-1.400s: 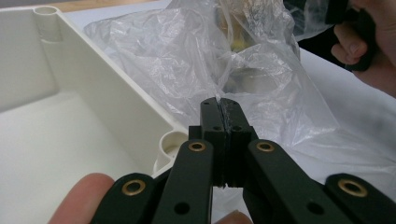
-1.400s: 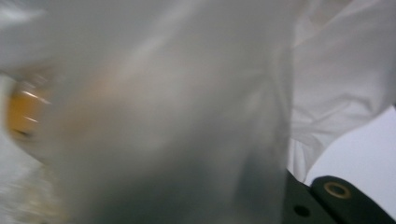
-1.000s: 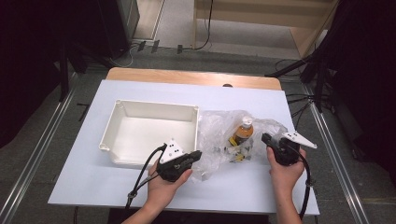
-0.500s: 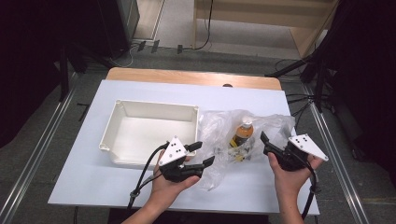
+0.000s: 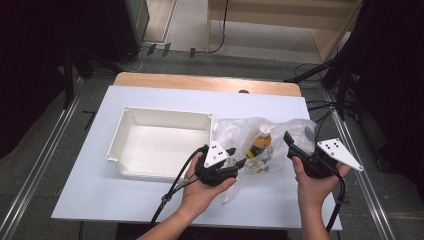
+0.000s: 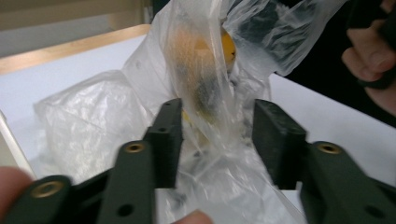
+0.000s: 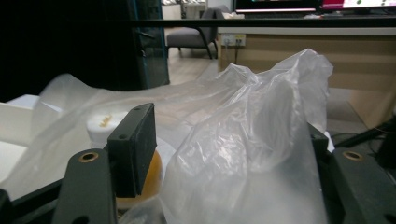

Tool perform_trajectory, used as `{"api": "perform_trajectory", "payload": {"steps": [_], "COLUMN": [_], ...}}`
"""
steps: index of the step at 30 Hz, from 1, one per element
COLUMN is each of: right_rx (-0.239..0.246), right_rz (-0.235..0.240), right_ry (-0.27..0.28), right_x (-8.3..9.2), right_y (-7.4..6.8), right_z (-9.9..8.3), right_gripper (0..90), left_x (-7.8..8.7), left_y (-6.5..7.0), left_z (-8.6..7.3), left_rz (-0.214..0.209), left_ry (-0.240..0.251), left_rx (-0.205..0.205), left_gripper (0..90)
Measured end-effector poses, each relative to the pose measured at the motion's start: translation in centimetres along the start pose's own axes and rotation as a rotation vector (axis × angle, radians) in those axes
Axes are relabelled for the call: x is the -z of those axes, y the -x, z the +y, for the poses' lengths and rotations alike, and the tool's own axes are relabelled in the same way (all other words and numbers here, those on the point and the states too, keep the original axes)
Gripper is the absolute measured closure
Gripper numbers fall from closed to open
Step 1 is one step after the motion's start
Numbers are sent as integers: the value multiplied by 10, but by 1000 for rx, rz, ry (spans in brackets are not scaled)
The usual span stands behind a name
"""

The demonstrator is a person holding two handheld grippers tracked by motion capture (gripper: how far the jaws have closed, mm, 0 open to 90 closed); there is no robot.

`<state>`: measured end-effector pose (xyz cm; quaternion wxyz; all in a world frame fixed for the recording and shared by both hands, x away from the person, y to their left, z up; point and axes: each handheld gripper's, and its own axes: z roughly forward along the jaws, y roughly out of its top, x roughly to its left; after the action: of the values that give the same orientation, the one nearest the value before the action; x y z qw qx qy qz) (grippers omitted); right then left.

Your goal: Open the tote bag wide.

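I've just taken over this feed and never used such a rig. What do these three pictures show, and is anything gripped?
No robot arm here: a person holds a two-jaw tool in each hand, the left gripper and the right gripper. One picture looks down from above the table; the other two come from cameras riding on each gripper. On the table lie an empty white tray and a clear plastic bag around an orange bottle with a white cap. Both grippers' jaws have just been closing, bag film between them, but the pads do not look pressed on it.
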<state>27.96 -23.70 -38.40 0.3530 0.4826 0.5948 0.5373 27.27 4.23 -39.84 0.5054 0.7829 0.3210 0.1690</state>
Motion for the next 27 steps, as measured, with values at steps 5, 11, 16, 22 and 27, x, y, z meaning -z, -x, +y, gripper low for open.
{"api": "perform_trajectory", "payload": {"steps": [5, 11, 16, 22, 27], "right_rx": [2, -28, -31, -50, -48], "right_rz": [69, 121, 128, 97, 164], "right_ry": [11, -29, -167, -315, -263], "right_x": [-4, -21, -46, -58, -46], "right_y": [0, 5, 7, 15, 17], "right_z": [4, -3, -29, -59, -56], "right_gripper": [557, 840, 895, 897, 665], "left_x": [-9, -20, -33, -41, -42], "left_y": [-3, -7, -2, 11, 16], "left_z": [2, -3, -15, -31, -41], "left_rz": [45, 78, 96, 109, 115], "left_ry": [-29, -81, -149, -186, -179], "left_rx": [21, 59, 59, 29, 21], "left_gripper": [877, 900, 900, 900, 900]}}
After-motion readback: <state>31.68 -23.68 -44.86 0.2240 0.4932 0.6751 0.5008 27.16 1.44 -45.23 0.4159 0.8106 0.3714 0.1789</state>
